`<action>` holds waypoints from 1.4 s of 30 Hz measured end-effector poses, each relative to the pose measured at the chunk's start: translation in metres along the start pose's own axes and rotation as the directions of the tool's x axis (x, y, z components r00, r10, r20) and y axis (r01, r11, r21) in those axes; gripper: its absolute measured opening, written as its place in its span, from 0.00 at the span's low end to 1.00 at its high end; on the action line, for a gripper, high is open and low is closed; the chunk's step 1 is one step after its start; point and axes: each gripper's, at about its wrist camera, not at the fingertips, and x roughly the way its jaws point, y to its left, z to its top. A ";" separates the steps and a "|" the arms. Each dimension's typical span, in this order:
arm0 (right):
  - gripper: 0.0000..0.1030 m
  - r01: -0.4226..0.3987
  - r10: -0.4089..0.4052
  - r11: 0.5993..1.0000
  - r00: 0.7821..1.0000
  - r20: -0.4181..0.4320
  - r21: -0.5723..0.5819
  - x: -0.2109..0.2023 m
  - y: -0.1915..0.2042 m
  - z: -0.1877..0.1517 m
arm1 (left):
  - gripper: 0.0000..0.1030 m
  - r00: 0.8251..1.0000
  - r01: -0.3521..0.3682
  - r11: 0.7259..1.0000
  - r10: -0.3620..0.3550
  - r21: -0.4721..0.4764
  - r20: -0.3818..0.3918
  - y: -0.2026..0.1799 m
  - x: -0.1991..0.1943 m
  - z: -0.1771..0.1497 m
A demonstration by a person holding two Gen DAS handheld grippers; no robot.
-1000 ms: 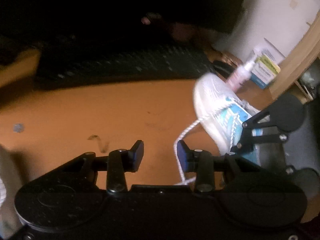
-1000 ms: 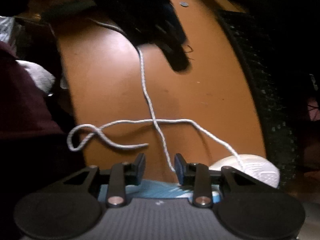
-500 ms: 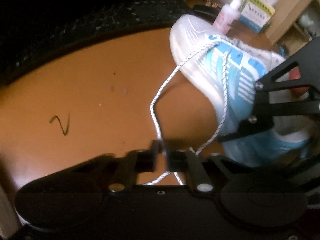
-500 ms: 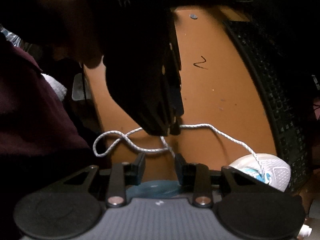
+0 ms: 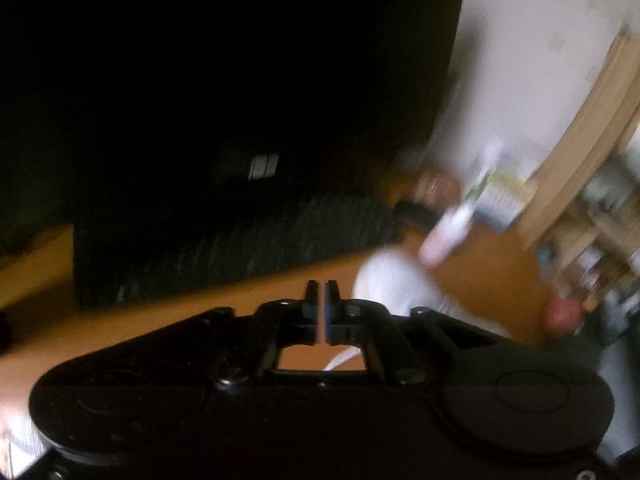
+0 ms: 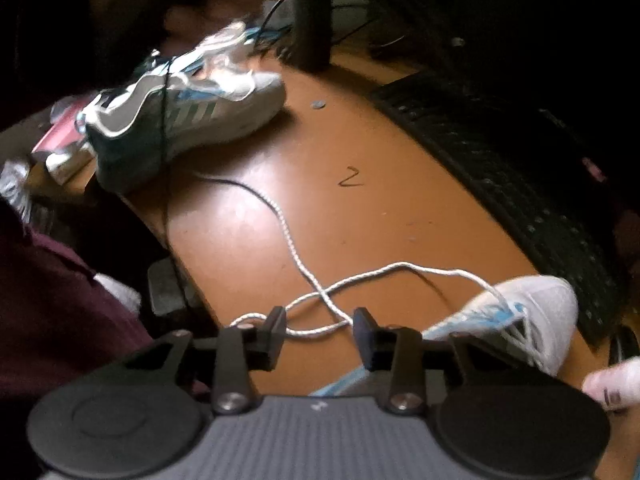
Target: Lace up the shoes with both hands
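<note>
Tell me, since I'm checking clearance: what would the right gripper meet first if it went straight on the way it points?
Probably the white lace crossing between the opening fingers of the right gripper, then the orange desk; depth is unclear.

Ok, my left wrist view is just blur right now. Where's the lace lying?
Observer: The lace lies loose on the desk, and its two strands cross just ahead of the right gripper.
Operator: Is the right gripper holding it?
Observer: No. Its jaws stand open, and one strand runs across the gap unpinched.
Operator: Anything else I'm missing?
Observer: A second shoe sits at the desk's far left edge.
</note>
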 end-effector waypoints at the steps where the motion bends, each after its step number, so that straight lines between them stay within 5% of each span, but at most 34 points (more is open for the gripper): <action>1: 0.37 0.004 -0.004 1.000 1.000 0.003 0.001 -0.002 0.001 -0.002 | 0.23 0.998 -0.018 1.000 0.019 0.005 -0.053 -0.003 0.014 -0.010; 5: 0.37 -0.001 0.001 1.000 1.000 0.018 0.000 -0.004 0.006 -0.009 | 0.23 0.980 -0.100 0.995 0.096 -0.016 -0.173 -0.017 0.054 -0.049; 11: 0.37 -0.022 0.022 1.000 0.999 0.041 -0.010 -0.010 0.009 -0.020 | 0.23 0.966 -0.159 0.987 0.161 0.026 -0.200 -0.041 0.072 -0.073; 12: 0.37 -0.026 0.026 1.000 0.999 0.045 -0.009 -0.011 0.008 -0.022 | 0.21 0.964 -0.178 0.982 0.186 0.060 -0.188 -0.047 0.073 -0.073; 14: 0.38 -0.042 0.042 0.999 0.997 0.059 0.000 -0.015 0.007 -0.025 | 0.00 0.963 -0.193 0.977 0.207 0.092 -0.175 -0.052 0.075 -0.073; 18: 0.38 -0.059 0.059 0.998 0.996 0.072 0.002 -0.020 0.003 -0.029 | 0.00 0.966 -0.186 0.977 0.201 0.105 -0.164 -0.049 0.080 -0.064; 24: 0.41 -0.045 0.045 0.999 0.996 0.078 -0.009 -0.025 0.000 -0.029 | 0.00 0.987 -0.151 0.985 0.156 -0.086 0.049 -0.022 0.033 -0.022; 26: 0.42 -0.042 0.043 0.999 0.996 0.081 -0.011 -0.025 -0.001 -0.028 | 0.00 0.973 -0.131 0.980 0.156 -0.151 0.168 -0.011 -0.011 -0.005; 29: 0.43 -0.041 0.042 0.999 0.996 0.082 -0.011 -0.024 0.001 -0.027 | 0.00 0.956 -0.157 0.972 0.194 -0.176 0.219 0.002 -0.050 -0.007; 36: 0.45 -0.050 0.050 0.999 0.996 0.079 0.002 -0.021 0.009 -0.026 | 0.00 0.965 -0.262 0.958 0.262 -0.114 -0.017 0.034 -0.020 -0.058; 40: 0.46 -0.053 0.053 0.999 0.996 0.066 -0.003 -0.014 0.012 -0.023 | 0.00 0.941 -0.335 0.939 0.337 -0.075 0.009 0.037 -0.013 -0.067; 42: 0.46 -0.049 0.049 0.999 0.997 0.060 0.003 -0.012 0.014 -0.021 | 0.00 0.949 -0.312 0.949 0.314 -0.049 0.028 0.033 -0.012 -0.062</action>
